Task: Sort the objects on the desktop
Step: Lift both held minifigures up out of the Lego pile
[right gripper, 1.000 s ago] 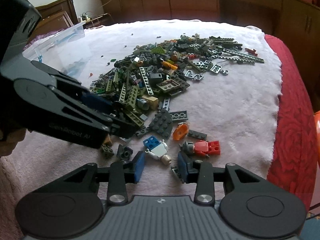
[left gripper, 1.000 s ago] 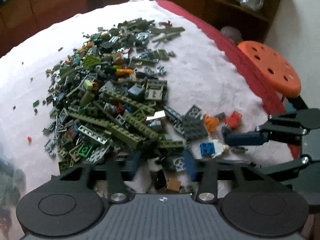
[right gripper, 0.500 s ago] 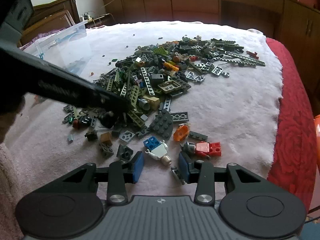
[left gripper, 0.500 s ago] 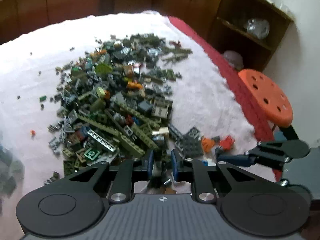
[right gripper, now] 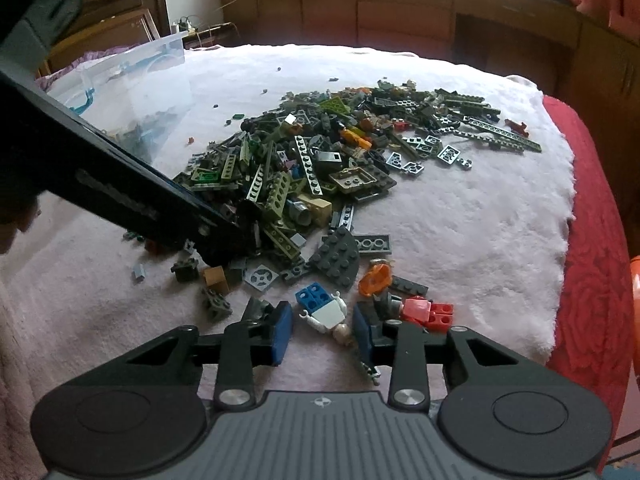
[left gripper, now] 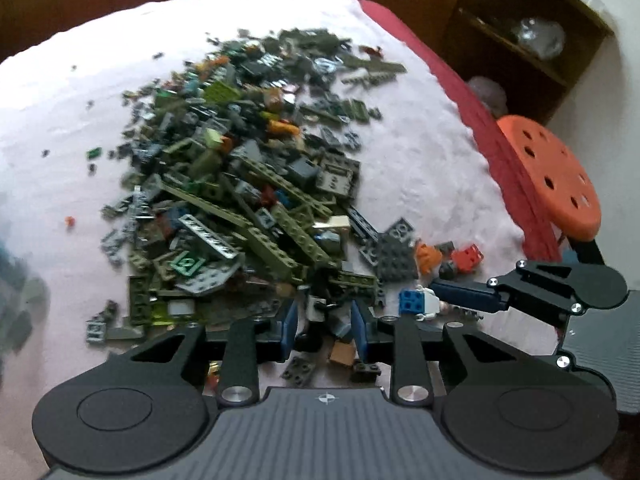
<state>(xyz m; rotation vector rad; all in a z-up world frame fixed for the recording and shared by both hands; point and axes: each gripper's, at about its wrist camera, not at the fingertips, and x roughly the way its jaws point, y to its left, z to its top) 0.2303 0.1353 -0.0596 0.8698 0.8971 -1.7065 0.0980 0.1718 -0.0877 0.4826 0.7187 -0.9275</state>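
Observation:
A big pile of mostly green and grey building bricks (left gripper: 248,184) lies on a white fleece cloth (left gripper: 420,168); it also shows in the right wrist view (right gripper: 320,168). My left gripper (left gripper: 324,326) is open, low over small pieces at the pile's near edge; it reaches in from the left in the right wrist view (right gripper: 224,240). My right gripper (right gripper: 322,330) is open around a white minifigure with blue legs (right gripper: 326,310), which also shows in the left wrist view (left gripper: 418,300). A red piece (right gripper: 432,312) and an orange piece (right gripper: 374,280) lie beside it.
A clear plastic bin (right gripper: 132,92) holding some bricks stands at the far left of the cloth. A red bedspread edge (right gripper: 592,240) runs along the right. An orange stool (left gripper: 552,176) and a wooden shelf (left gripper: 528,28) stand beyond it.
My left gripper has opened again from nearly shut and dropped back toward the pile's near edge. My right gripper has stayed around the minifigure.

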